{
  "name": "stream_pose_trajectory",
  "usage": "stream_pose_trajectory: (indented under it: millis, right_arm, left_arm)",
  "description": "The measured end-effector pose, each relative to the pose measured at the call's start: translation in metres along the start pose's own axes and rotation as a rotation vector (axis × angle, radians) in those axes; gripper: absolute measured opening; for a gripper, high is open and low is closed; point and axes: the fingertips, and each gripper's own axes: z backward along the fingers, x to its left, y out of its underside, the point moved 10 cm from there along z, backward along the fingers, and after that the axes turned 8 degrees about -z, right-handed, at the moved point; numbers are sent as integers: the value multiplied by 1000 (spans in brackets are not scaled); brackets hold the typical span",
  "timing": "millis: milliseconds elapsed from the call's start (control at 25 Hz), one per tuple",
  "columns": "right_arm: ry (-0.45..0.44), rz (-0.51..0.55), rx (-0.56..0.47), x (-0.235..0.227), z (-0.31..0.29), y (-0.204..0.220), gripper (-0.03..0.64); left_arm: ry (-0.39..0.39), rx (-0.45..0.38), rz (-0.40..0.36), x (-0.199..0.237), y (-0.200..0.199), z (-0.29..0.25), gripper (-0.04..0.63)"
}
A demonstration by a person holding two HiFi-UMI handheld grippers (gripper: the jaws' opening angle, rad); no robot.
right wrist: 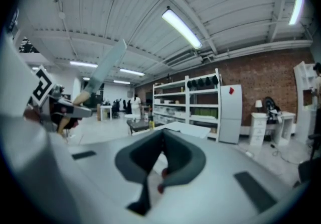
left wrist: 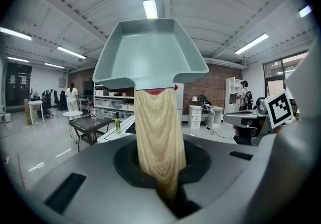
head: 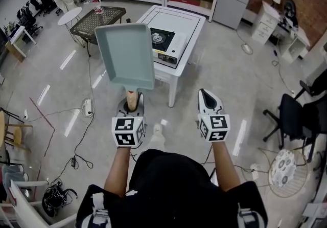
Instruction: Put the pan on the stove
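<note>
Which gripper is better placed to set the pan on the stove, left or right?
Left. The left gripper clamps the pan by its wooden handle, with the stove on the white table ahead. The right gripper is shut on nothing, off to the side.

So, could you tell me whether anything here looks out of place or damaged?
Nothing stands out: the pan is empty and intact, gripped by its wooden handle in the left gripper, and the stove sits flat on the white table.
</note>
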Motion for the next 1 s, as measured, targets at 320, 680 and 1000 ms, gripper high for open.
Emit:
stream_pose_trajectory:
  millis: [320, 680, 1000]
  right_arm:
    - [23, -12, 36, -21, -73, -5, 34]
    - [76, -43, 74, -26, -174, -18, 35]
    - [123, -42, 88, -33, -254, -35, 35]
  left_arm:
    - [39, 23, -6, 33, -11, -78, 52]
    - [94, 62, 22, 101, -21, -171, 52]
    - [152, 83, 10, 151, -34, -250, 52]
